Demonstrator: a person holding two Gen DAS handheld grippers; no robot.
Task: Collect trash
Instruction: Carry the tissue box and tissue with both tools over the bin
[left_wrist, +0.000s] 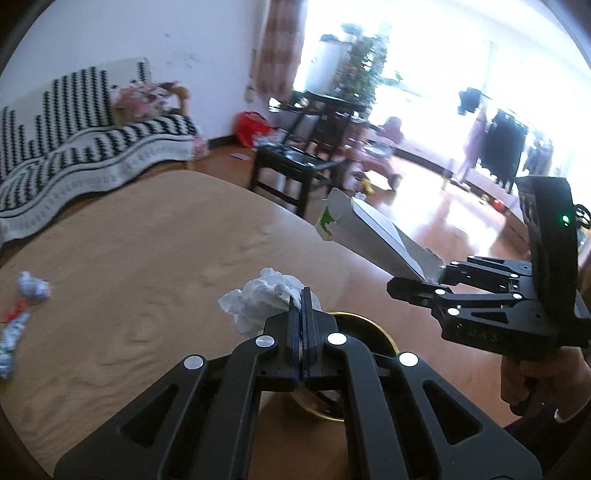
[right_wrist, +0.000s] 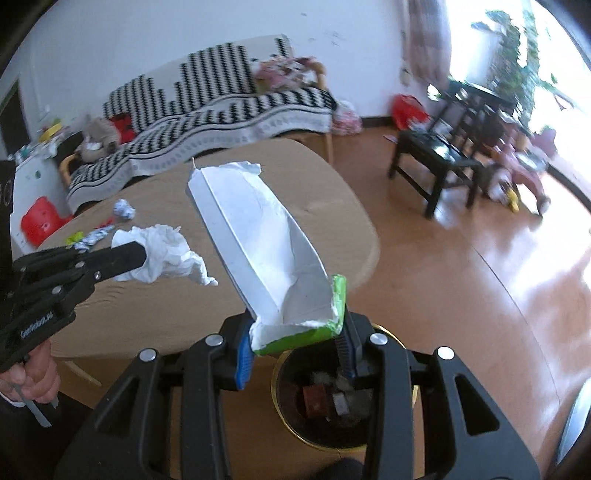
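- Clamping a crumpled white tissue in the left gripper, jaws fully pinched together, the tissue bulging out to their left and hanging above the edge of the tan table.
- Gripping a torn white carton with green printing at its near end in the right gripper, blue-padded fingers partway apart and pressing on the flattened carton's two sides.
- Holding that carton tilted up and away, its far open end reaching over the tan table.
- Hovering both grippers above the gold-rimmed trash bin, standing on the wooden floor just beside the tan table, with scraps already lying inside it.
- Showing, from the left wrist view, the bin's rim directly beneath the left gripper's fingers.
- Leaving more litter on the tan table: a blue-and-white crumpled wrapper, a red scrap near it, and a second patterned wrapper closer to the tissue.
- Wrapping a hand around the left gripper's handle, a dark sleeve showing below.
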